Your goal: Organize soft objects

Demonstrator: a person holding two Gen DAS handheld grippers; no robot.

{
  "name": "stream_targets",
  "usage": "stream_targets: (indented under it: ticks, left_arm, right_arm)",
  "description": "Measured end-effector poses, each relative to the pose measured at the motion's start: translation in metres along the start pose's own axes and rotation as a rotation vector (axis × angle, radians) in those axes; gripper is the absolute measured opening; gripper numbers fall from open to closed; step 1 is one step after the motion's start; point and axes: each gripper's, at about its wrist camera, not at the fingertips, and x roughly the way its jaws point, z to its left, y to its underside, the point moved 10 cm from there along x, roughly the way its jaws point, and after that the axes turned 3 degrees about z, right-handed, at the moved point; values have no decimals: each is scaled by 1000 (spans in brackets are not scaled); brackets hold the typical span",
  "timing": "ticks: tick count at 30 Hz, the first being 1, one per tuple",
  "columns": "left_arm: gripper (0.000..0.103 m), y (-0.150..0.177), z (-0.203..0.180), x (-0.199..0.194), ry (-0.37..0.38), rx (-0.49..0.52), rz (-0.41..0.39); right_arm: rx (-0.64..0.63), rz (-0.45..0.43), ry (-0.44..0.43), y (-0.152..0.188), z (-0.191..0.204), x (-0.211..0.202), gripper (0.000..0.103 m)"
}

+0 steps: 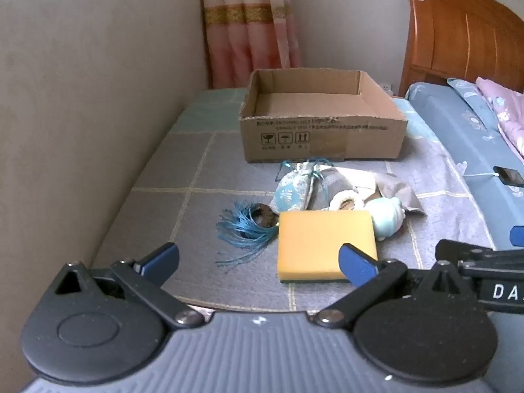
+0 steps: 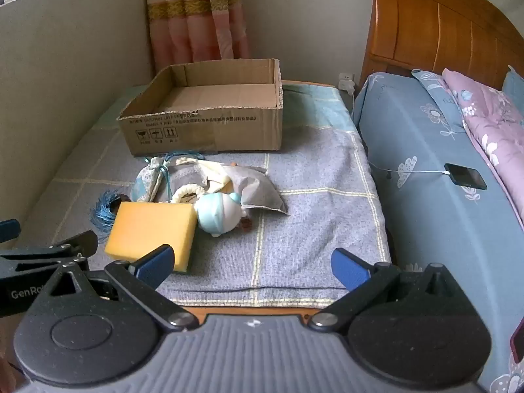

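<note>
Both tools, left tool [image 1: 258, 262] and right tool [image 2: 252, 263], hover spread wide and empty before a yellow sponge [image 1: 324, 245] lying flat on the checked blanket [image 2: 311, 229], long axis running toward the open cardboard box [image 1: 322, 131].

Soft daylight from upper left, sunlit patch near the cardboard box [image 1: 322, 121], fisheye-bent edges, mild blur.

A pink curtain [image 2: 196, 13] with a gold band hangs in the corner, against the plain wall [image 1: 98, 98]. To the right stands a wooden headboard [image 2: 442, 29], with a blue floral-sheeted bed [image 2: 425, 170] below it and a purple flowered quilt [image 2: 491, 121] along its far side. A dark phone [image 2: 465, 177] lies on the sheet, plugged into a white cable [image 2: 409, 171]. A white wall socket [image 2: 346, 80] sits beside the headboard.
</note>
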Motion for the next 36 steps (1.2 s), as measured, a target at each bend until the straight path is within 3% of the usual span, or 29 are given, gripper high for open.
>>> stream_targets:
  ticks: [36]
  left_arm:
    - [102,1,-1,0,18,-13,5]
  right_arm:
    - [0,-8,-3,-1,-2,-3,103]
